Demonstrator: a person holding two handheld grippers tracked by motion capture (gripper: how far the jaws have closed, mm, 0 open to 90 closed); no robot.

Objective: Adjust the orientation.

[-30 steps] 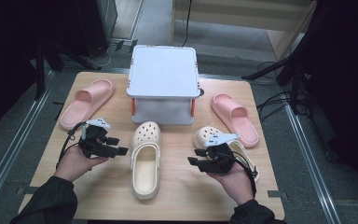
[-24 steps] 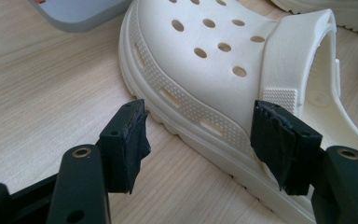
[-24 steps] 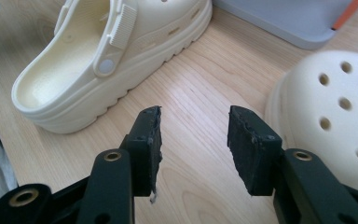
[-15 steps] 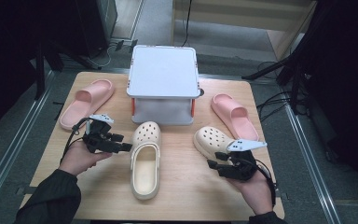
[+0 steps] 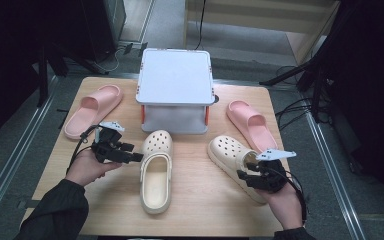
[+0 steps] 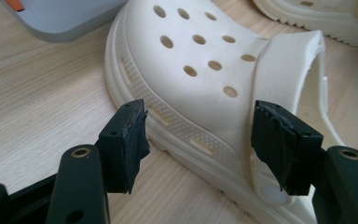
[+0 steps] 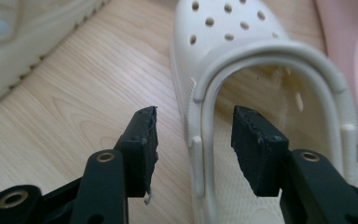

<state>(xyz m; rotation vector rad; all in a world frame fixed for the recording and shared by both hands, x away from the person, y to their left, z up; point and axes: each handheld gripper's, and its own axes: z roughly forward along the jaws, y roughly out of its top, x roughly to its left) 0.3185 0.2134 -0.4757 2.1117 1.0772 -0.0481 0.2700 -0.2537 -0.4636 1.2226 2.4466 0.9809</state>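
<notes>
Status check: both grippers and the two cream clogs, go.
Left gripper open at the left clog. Right gripper open, jaws just been opening, straddling the right clog sidewall, pads clear. Nothing in the way.

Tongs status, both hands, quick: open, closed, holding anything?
Left tongs: open beside the middle cream clog, holding nothing.
Right tongs: just been opening, straddling the right cream clog side wall, not gripping.

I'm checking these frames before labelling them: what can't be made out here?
- Heel of the right cream clog: high view, hidden under the right gripper and hand.
- Inside of the lidded box: high view, covered by its white lid.
- Heel of the left cream clog: left gripper view, cut off by the right and bottom edges.
- Pink slide: right gripper view, cut by the right edge.
</notes>
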